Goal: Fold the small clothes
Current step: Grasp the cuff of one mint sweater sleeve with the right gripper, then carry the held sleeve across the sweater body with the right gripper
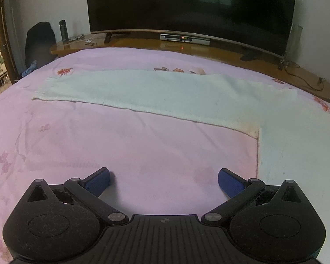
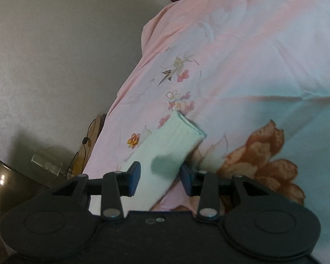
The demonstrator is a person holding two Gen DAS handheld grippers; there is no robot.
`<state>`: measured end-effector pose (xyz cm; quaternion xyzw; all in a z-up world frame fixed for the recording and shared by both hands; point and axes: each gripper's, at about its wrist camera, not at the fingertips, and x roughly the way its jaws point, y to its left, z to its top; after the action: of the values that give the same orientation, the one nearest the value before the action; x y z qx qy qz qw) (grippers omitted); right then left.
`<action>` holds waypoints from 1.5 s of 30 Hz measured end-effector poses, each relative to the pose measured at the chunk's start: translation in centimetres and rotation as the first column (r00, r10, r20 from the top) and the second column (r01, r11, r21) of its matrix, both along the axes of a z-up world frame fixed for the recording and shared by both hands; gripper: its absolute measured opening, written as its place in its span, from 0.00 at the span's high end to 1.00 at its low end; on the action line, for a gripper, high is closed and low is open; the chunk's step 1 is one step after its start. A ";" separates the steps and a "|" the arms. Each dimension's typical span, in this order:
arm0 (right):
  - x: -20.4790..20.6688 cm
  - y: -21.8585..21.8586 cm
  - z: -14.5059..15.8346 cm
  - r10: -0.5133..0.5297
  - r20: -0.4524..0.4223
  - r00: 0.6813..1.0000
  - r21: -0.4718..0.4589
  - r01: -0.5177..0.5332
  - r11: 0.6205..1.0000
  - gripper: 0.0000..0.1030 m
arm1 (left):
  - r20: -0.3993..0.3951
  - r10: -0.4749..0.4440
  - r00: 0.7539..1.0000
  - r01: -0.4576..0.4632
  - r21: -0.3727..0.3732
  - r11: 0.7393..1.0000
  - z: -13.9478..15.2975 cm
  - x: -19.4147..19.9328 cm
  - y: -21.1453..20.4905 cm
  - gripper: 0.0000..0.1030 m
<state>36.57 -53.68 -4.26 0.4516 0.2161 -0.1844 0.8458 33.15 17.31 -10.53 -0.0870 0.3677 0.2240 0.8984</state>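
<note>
A pale green garment lies flat on the pink flowered bedsheet. One long strip of it runs across the bed, and a wider part reaches down at the right edge. My left gripper hovers open over bare sheet just left of that wider part, with nothing between its blue pads. In the right wrist view, my right gripper is shut on a narrow tube of the pale green garment. The tube's ribbed cuff sticks out ahead of the fingers above the sheet.
Past the bed's far edge, a wooden shelf carries a large dark TV, a set-top box, a bottle and a cable. A dark chair stands at the far left. A wall borders the bed.
</note>
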 end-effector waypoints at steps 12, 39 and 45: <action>3.4 6.9 5.1 0.155 -0.074 0.985 -0.325 -0.171 0.930 0.95 | 0.021 -0.001 1.000 0.002 -0.014 1.000 1.4 -2.1 3.2 0.00; 5.6 41.7 3.1 0.817 -0.195 0.543 -0.501 -0.771 0.393 0.66 | 0.109 -0.158 0.981 0.178 -0.210 0.961 2.9 0.5 -0.3 0.44; 4.2 36.2 4.0 0.739 -0.179 0.650 -0.511 -0.703 0.494 0.66 | 0.188 -0.312 0.931 0.364 -0.439 0.822 2.3 7.4 -7.3 0.44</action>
<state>40.80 -17.50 -0.30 0.0685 0.2963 0.1474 0.9412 40.58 10.02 -8.22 -0.2457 0.3709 -0.0387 0.8947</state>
